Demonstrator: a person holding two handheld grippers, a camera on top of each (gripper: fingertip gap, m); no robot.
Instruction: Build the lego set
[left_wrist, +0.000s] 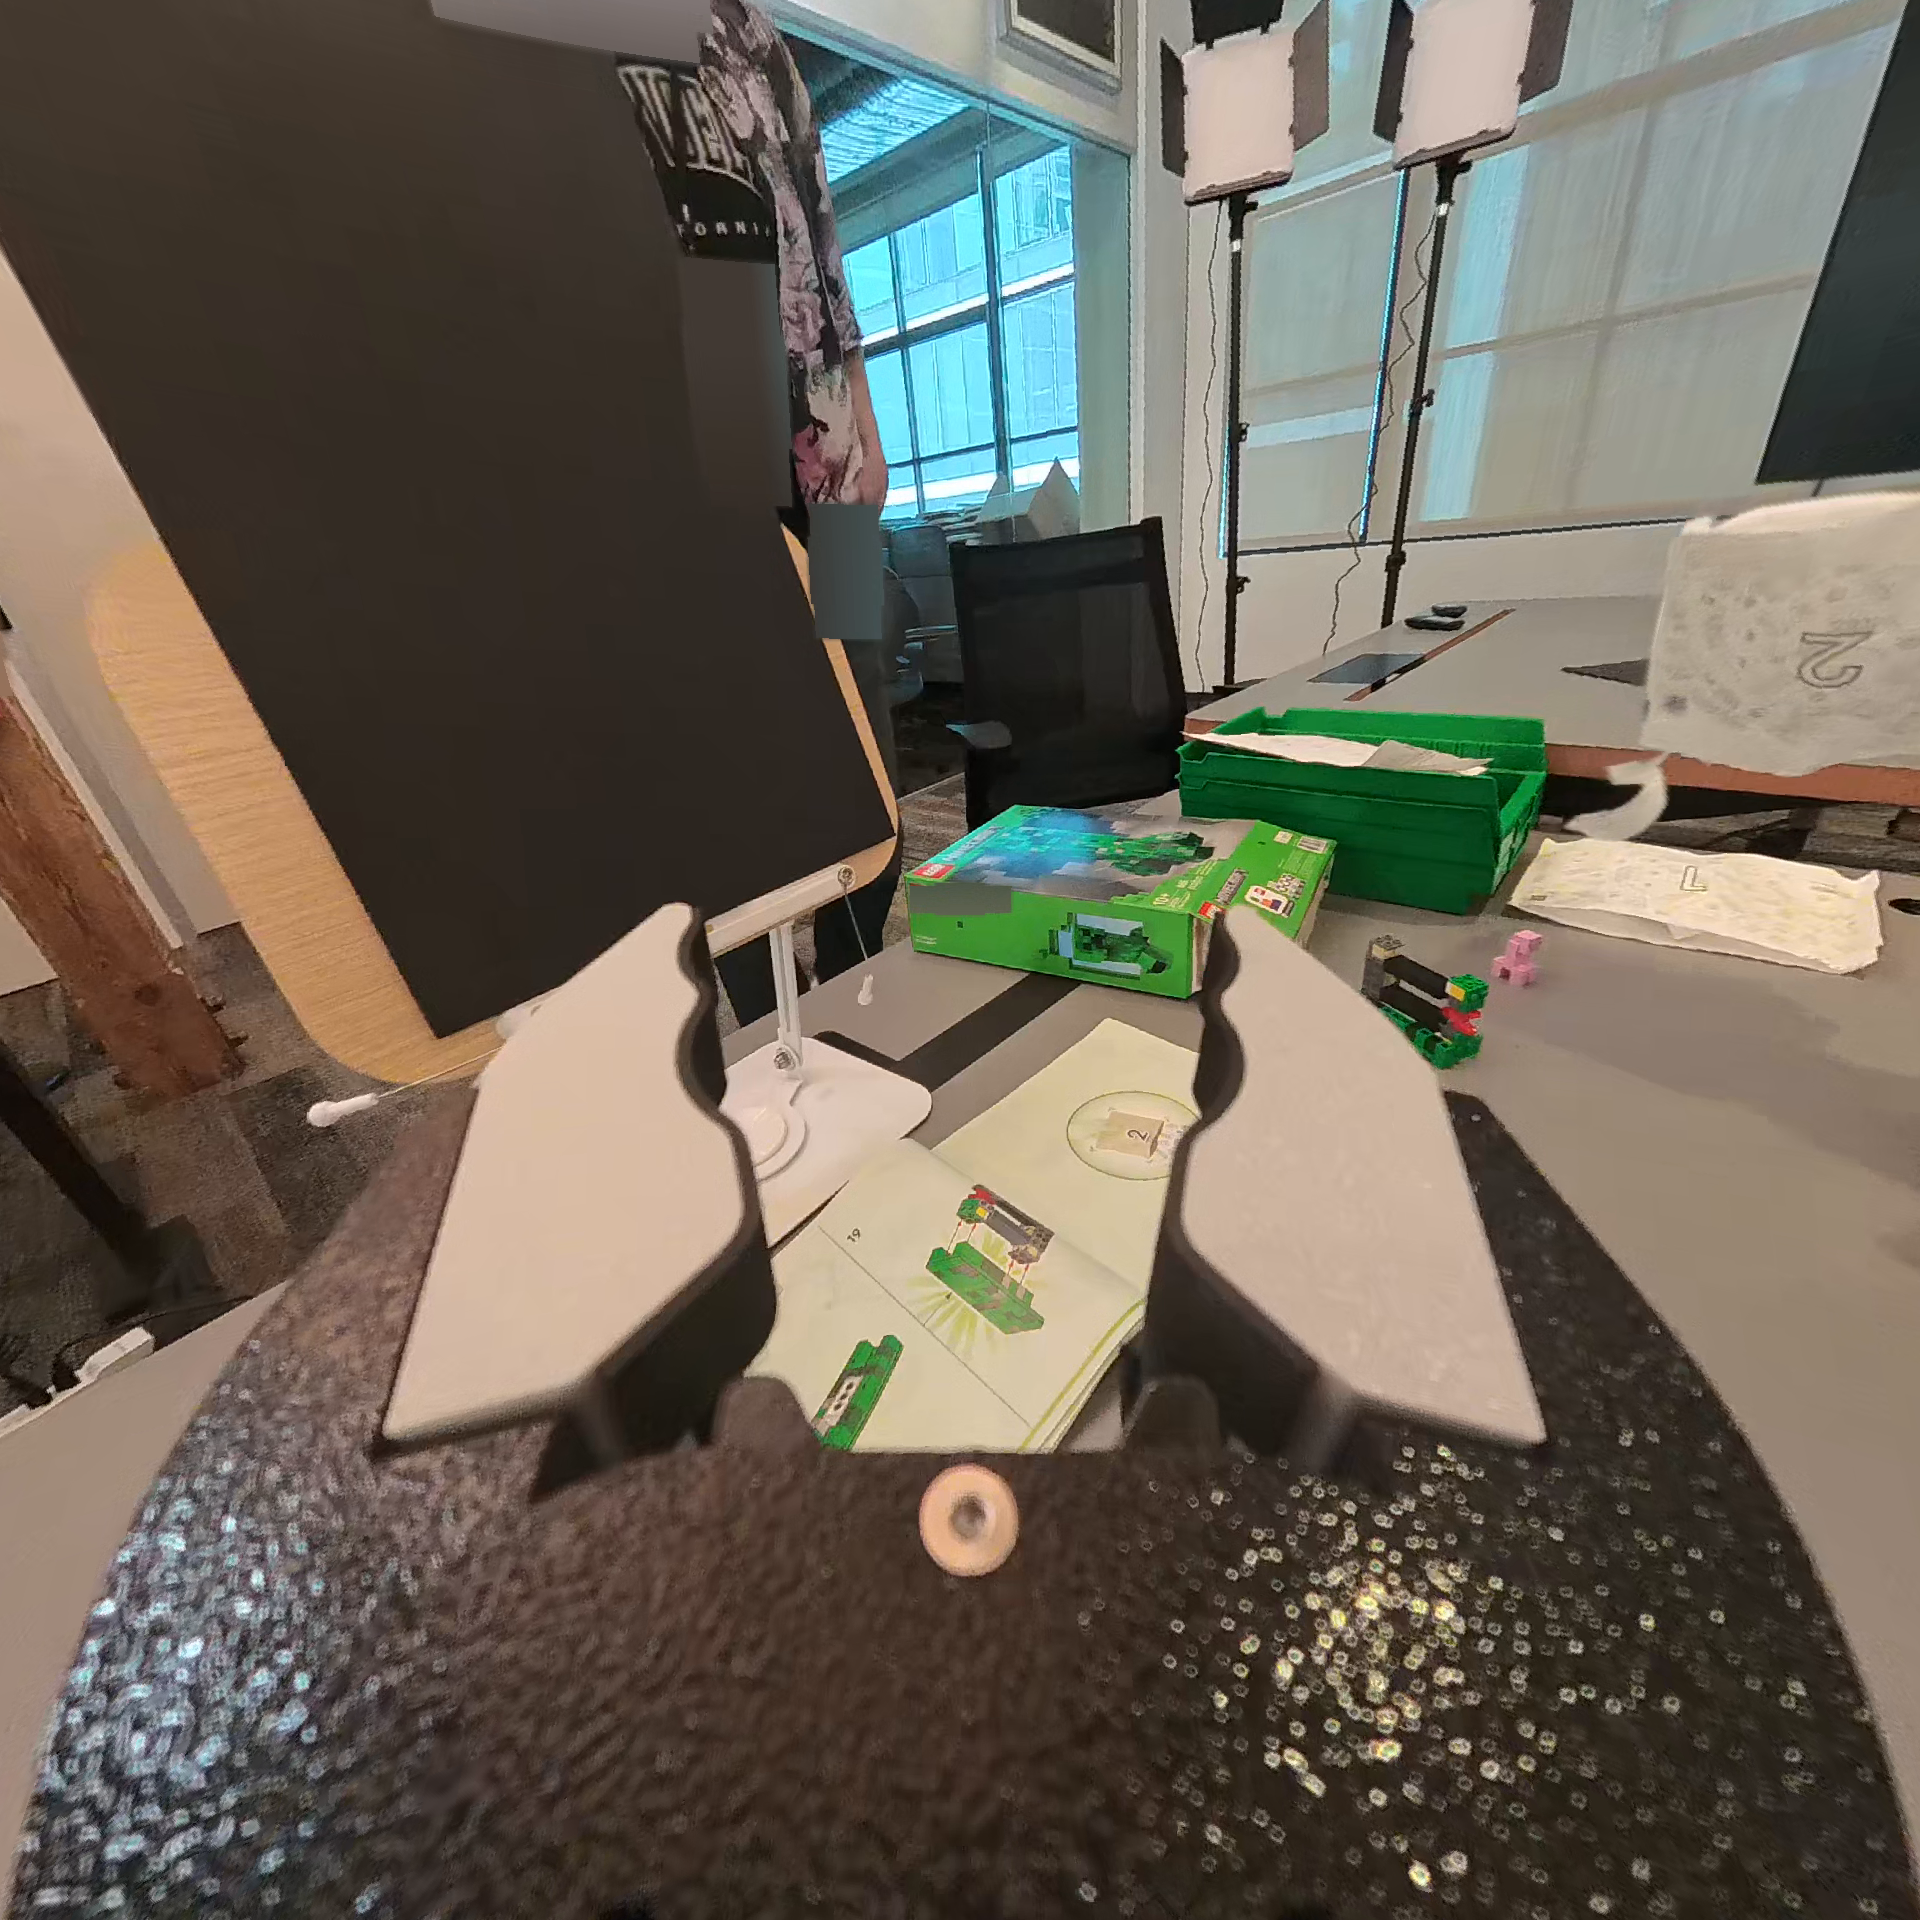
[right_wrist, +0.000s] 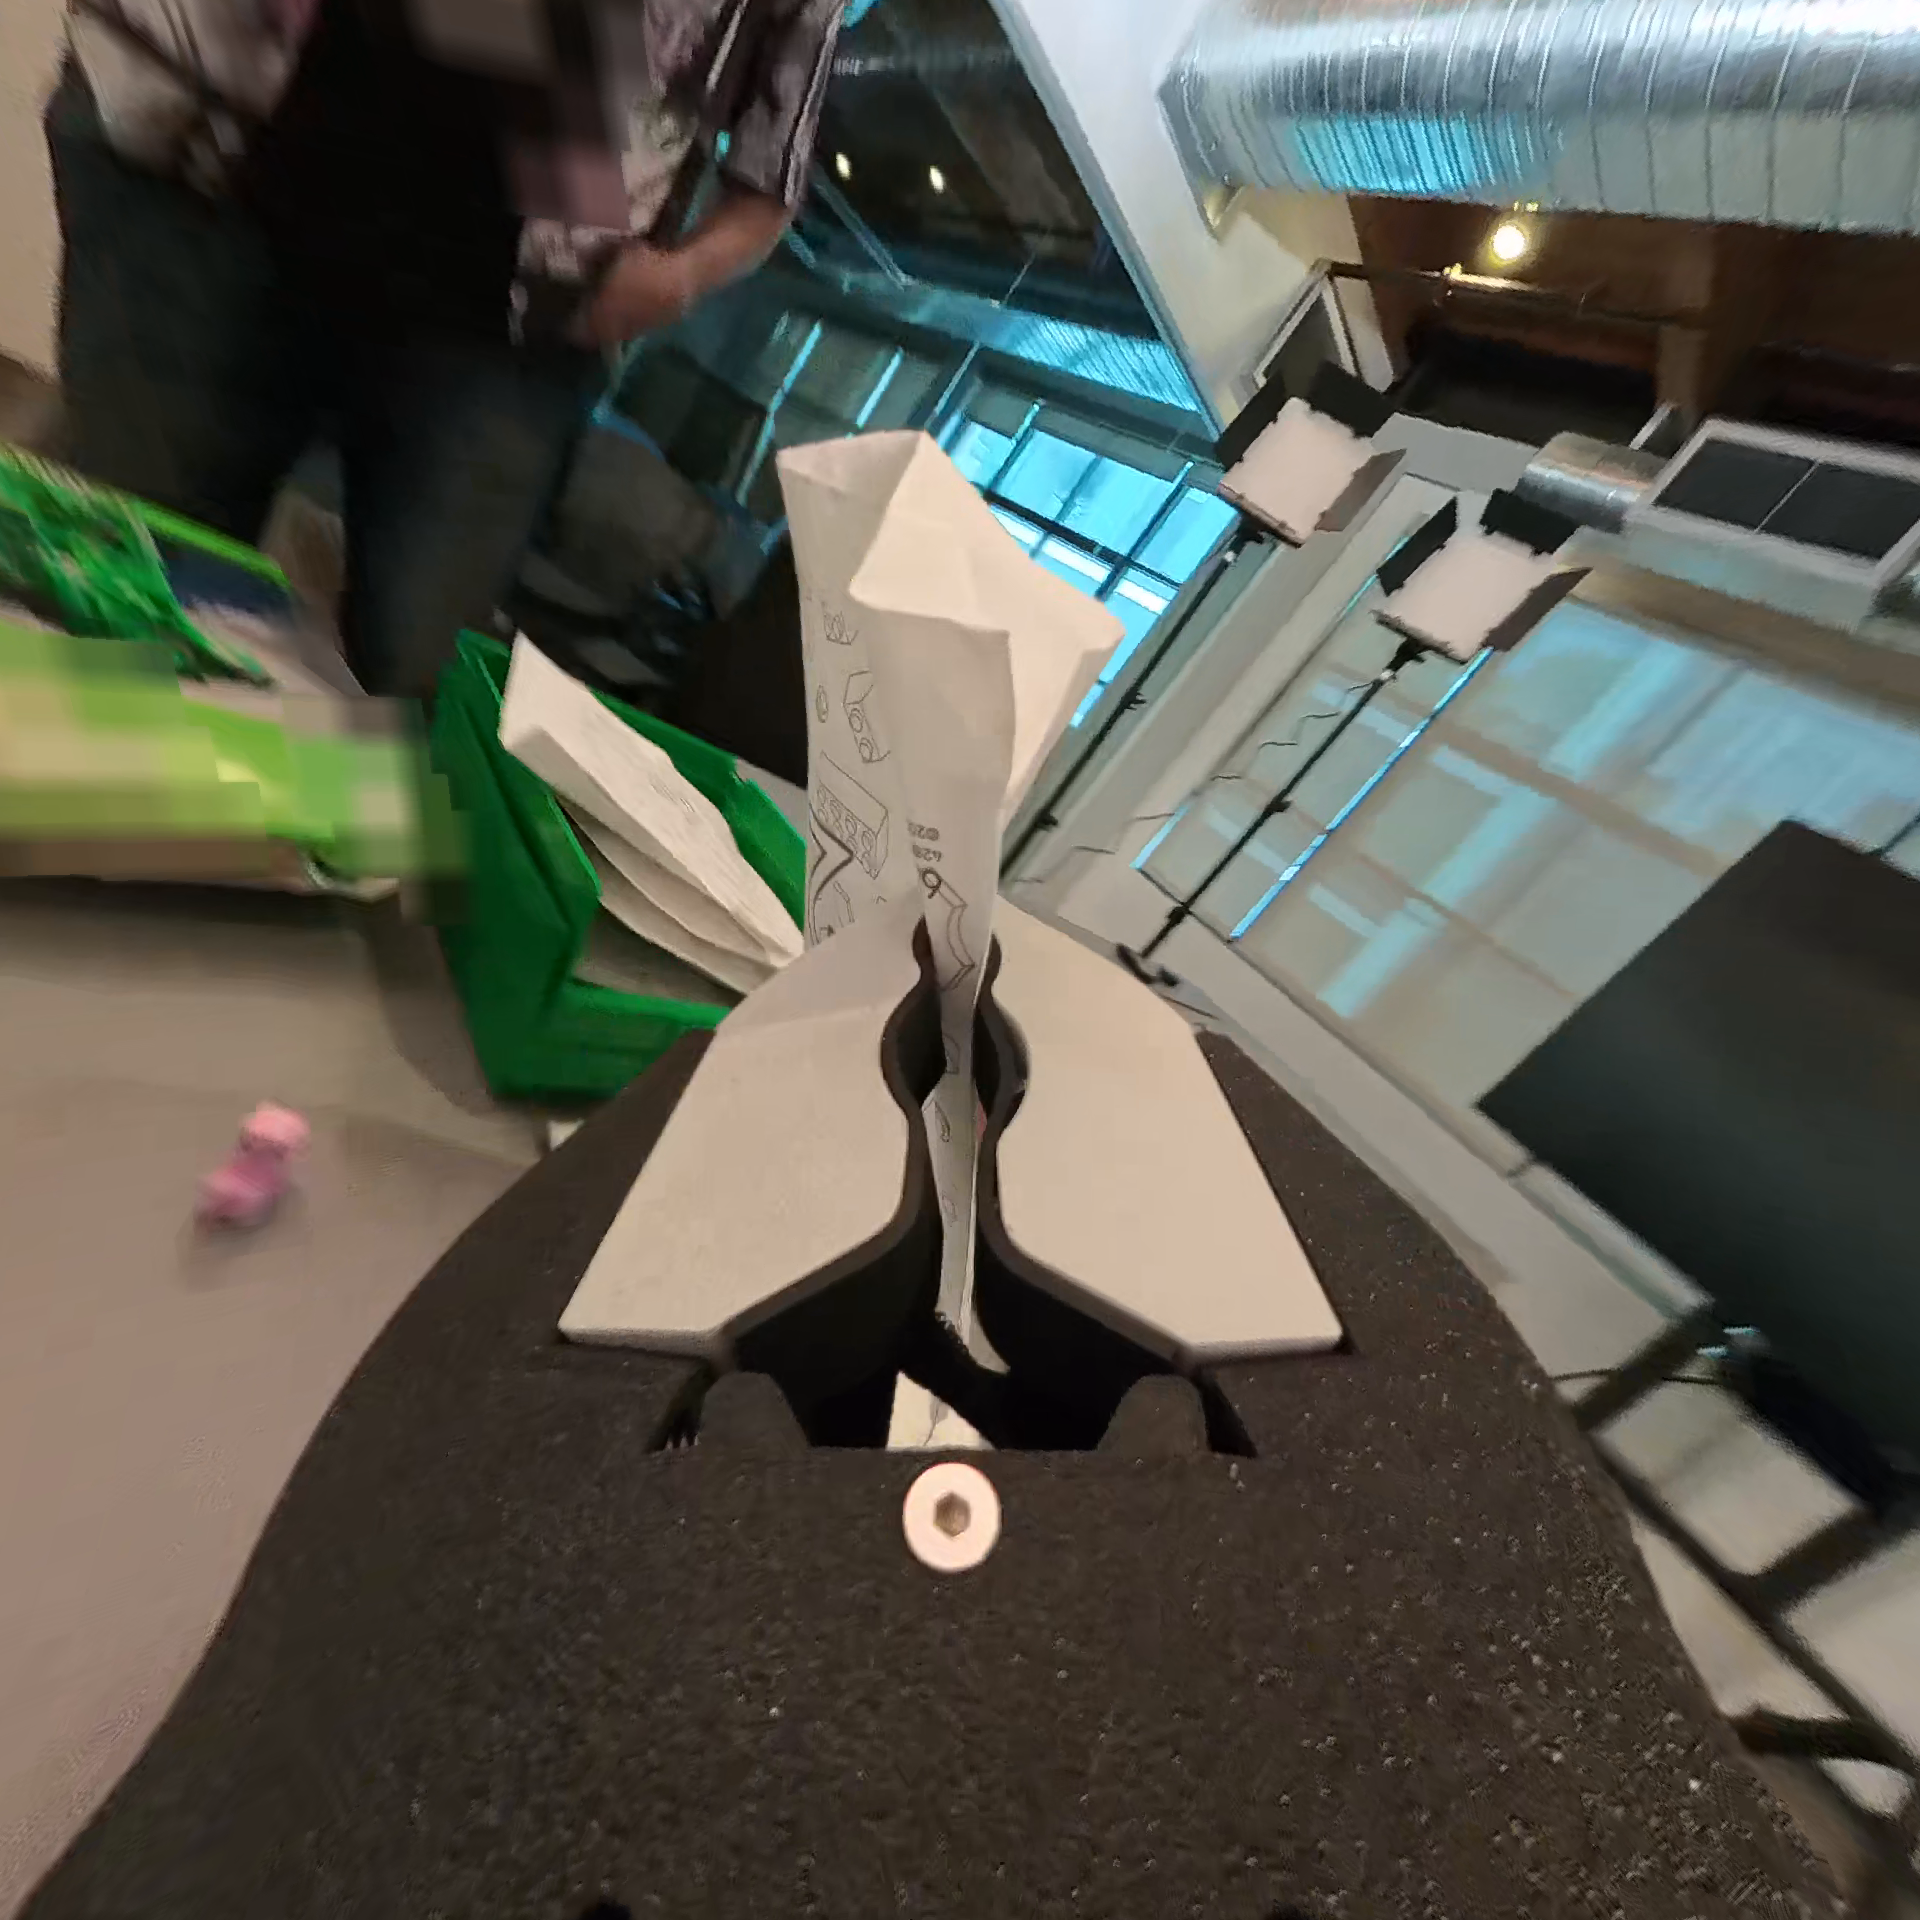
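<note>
L gripper (left_wrist: 961, 1049) fingers wide over half-hidden booklet (left_wrist: 997, 1236); R gripper (right_wrist: 956, 956) fingers pinch paper bag (right_wrist: 914, 665), bkgd blurred.

The paper bag (right_wrist: 914, 665) looks thin, matt and creased. The trays (left_wrist: 1361, 821) are glossy green plastic, the box (left_wrist: 1112, 894) printed cardboard, the table (left_wrist: 1662, 1122) smooth matt grey.

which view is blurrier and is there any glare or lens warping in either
Right wrist view: motion-smeared at the edges, the pink lego figure and green bin soft, the paper bag in the right gripper sharper. Left wrist view: crisp on the instruction booklet, sparkly glare on the left gripper body, light stands bowed by wide-angle distortion.
</note>
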